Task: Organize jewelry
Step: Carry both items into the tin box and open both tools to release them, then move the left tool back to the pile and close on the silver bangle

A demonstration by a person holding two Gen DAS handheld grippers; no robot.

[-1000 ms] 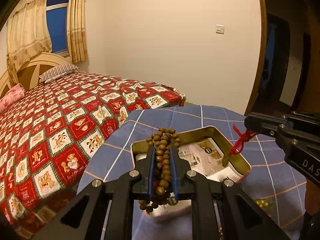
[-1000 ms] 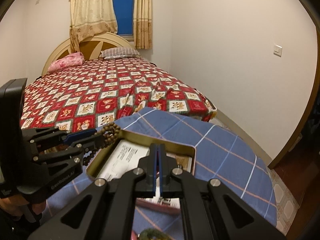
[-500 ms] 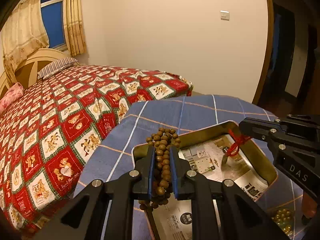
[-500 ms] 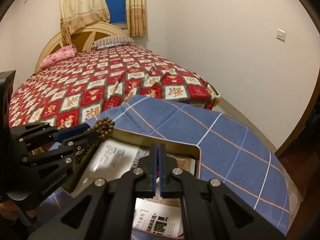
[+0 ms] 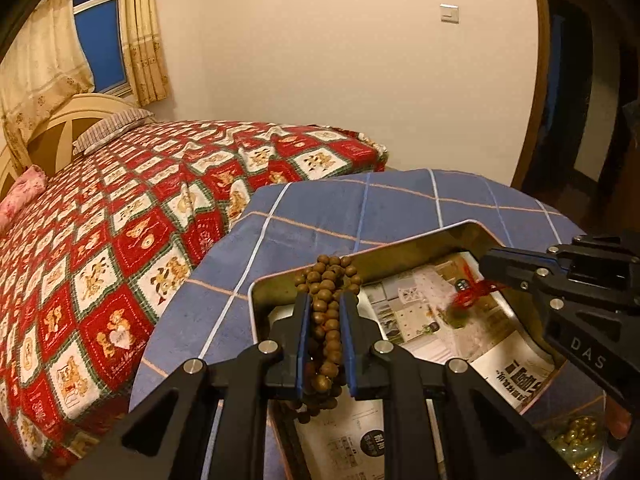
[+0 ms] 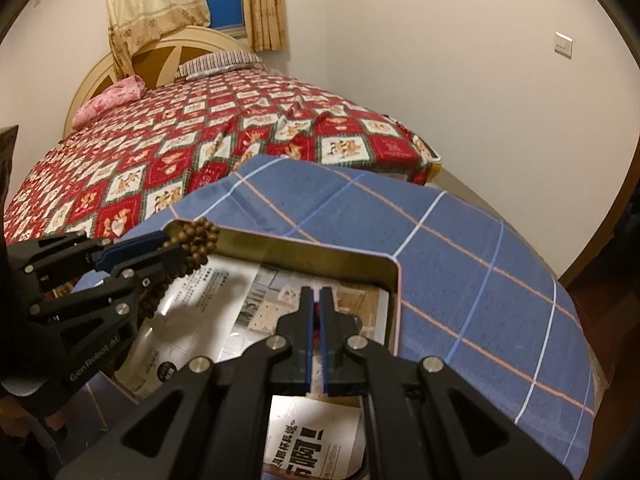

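Note:
My left gripper (image 5: 325, 308) is shut on a bunch of brown wooden beads (image 5: 328, 280), held above the near left end of a gold metal tin (image 5: 424, 240) lined with printed paper. The beads also show in the right wrist view (image 6: 196, 240). My right gripper (image 6: 320, 300) is shut on a red cord (image 5: 474, 290) with a small dark pendant hanging over the inside of the tin (image 6: 304, 250); it also shows in the left wrist view (image 5: 486, 264). In the right wrist view the cord shows only as a sliver between the pads.
The tin sits on a round table under a blue checked cloth (image 5: 400, 200). Gold beads (image 5: 580, 436) lie on the cloth at the lower right. A bed with a red patchwork cover (image 5: 140, 220) stands close behind the table. A wall and a doorway are to the right.
Both grippers have moved forward and lower over the tin. The tin looks larger and nearer. The red cord and pendant now hang inside the tin. Both grips are unchanged.

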